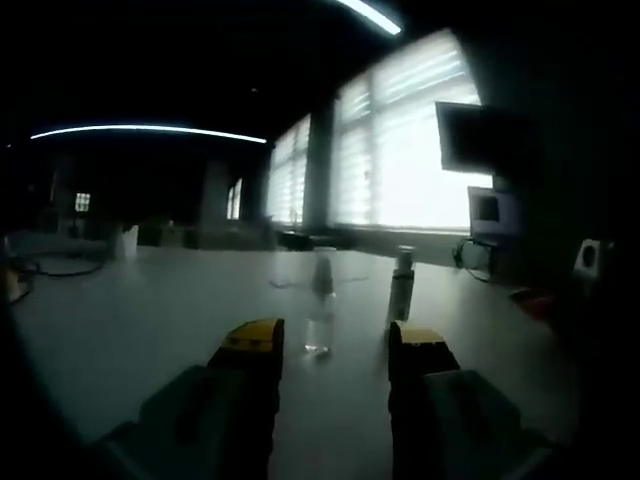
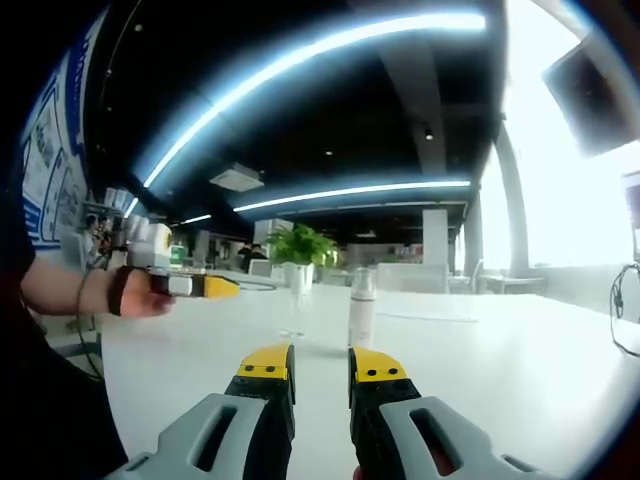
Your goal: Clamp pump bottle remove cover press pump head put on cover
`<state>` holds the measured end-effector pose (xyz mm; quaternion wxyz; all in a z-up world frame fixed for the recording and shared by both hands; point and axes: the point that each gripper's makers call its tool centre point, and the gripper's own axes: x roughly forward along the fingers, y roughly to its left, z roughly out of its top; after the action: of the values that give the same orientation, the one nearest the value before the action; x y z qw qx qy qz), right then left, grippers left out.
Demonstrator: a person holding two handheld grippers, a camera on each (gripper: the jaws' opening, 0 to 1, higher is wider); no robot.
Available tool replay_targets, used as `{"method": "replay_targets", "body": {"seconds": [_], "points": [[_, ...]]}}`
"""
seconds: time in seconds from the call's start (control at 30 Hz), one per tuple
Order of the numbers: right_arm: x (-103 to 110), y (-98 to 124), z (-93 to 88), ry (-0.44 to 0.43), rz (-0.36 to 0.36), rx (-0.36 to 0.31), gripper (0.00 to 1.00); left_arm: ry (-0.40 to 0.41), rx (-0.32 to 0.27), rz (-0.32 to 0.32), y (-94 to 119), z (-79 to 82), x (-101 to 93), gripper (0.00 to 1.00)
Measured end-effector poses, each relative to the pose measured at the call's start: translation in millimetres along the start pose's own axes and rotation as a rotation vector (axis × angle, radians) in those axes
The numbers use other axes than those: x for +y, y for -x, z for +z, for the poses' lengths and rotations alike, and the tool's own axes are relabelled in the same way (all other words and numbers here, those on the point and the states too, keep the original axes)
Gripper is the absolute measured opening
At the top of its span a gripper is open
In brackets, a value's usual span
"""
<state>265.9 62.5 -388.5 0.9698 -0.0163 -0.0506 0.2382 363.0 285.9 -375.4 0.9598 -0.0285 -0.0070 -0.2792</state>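
Observation:
Two small bottles stand upright on the white table. In the left gripper view a clear bottle stands just beyond the gap of my left gripper, which is open and holds nothing. A pale bottle with a cover stands further right, past the right jaw. In the right gripper view the pale bottle stands ahead of my right gripper, whose jaws are a little apart with nothing between them. A hand holds the left gripper above the table at the left.
Bright windows and a monitor lie behind the table; the left gripper view is dark. A potted plant stands at the far side. A cable lies at the right edge. A person's arm is at the left.

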Motion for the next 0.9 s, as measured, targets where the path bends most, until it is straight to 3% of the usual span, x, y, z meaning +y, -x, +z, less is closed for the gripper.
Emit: {"method": "replay_targets", "body": {"seconds": [0.37,0.53,0.73,0.9], "points": [[-0.5,-0.5,-0.4,0.001,0.0,0.001,0.16,-0.062,0.016,0.013,-28.5,-2.7,6.2,0.33],[4.0,0.2,1.5,0.001,0.001,0.0,0.16,-0.058,0.02,-0.007,-39.7,-5.8,-0.3,0.34],[6.1,0.8,3.0,-0.001,0.002,-0.002,0.16,-0.027,0.025,0.003,-52.1,-11.3,9.9,0.34],[5.9,0.7,3.2,0.0,0.003,-0.002,0.16,-0.066,0.033,-0.017,-59.3,-10.8,-5.2,0.34]]}}
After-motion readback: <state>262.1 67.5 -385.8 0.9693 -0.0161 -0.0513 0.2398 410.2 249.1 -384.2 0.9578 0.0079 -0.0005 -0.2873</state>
